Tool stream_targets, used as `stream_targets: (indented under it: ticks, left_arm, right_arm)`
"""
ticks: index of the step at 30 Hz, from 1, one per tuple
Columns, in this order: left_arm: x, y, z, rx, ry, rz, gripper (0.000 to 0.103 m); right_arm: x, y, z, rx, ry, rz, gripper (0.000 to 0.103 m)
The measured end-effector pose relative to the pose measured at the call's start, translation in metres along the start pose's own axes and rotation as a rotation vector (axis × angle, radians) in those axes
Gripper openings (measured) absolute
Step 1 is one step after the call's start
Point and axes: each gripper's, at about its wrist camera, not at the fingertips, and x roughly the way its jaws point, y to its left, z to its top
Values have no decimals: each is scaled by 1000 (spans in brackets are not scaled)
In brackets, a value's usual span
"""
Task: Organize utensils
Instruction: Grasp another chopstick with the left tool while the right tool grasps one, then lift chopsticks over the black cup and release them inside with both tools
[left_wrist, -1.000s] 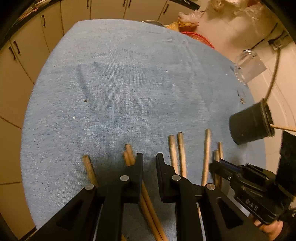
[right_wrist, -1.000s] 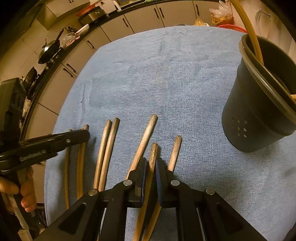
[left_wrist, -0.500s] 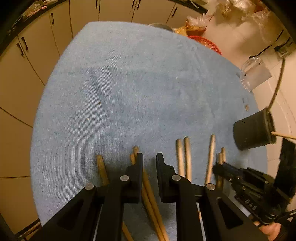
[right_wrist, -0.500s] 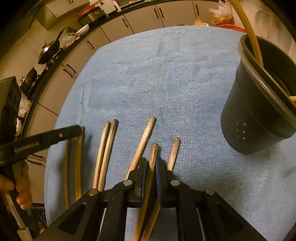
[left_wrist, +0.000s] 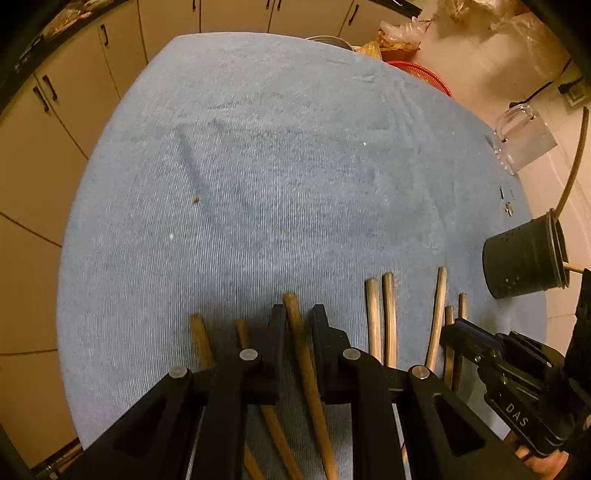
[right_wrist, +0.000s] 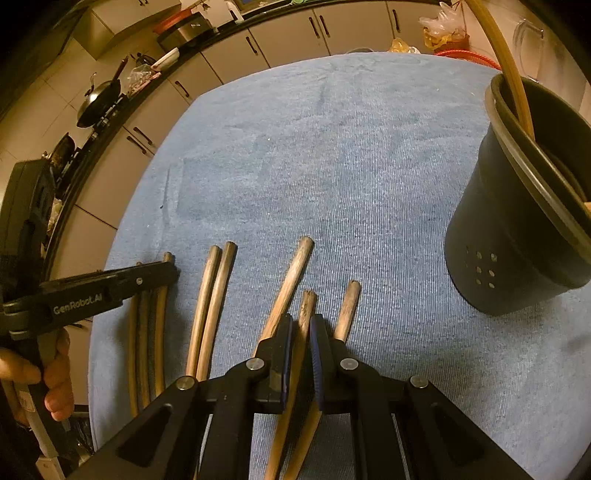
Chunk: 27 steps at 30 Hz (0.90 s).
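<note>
Several wooden utensil handles lie side by side on a blue cloth (left_wrist: 295, 166). My left gripper (left_wrist: 298, 314) has its jaws around one wooden handle (left_wrist: 301, 354), with small gaps either side. My right gripper (right_wrist: 301, 325) is shut on the middle wooden handle (right_wrist: 306, 306) of a group of three. A black perforated utensil holder (right_wrist: 517, 221) stands at the right with a long utensil in it; it also shows in the left wrist view (left_wrist: 524, 258).
Two more handles (left_wrist: 380, 314) lie between the grippers. A clear glass mug (left_wrist: 524, 140) sits at the cloth's far right edge. A red basket (left_wrist: 421, 74) and bags are at the back. Cabinets surround the table.
My left gripper shifted left to right over the handles, and a handle now sits between its jaws. My right gripper stays closed on its handle.
</note>
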Motion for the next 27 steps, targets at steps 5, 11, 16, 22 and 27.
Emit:
stream_targets:
  ticks: [5, 11, 16, 22, 27]
  left_arm:
    - [-1, -11, 2, 44, -5, 38, 9]
    - [-8, -16, -4, 24, -25, 11, 7]
    - [-46, -5, -13, -13, -93, -75, 7]
    - [-108, -3, -20, -36, -206, -170, 7]
    - [-153, 4, -36, -26, -292, -215, 7]
  right_arm:
    - [3, 1, 6, -8, 2, -8, 12]
    - [5, 9, 11, -82, 2, -34, 10]
    - [-25, 16, 11, -76, -61, 14, 9]
    - [-86, 28, 7, -100, -162, 71, 8]
    - [-137, 36, 0, -115, -249, 98, 8]
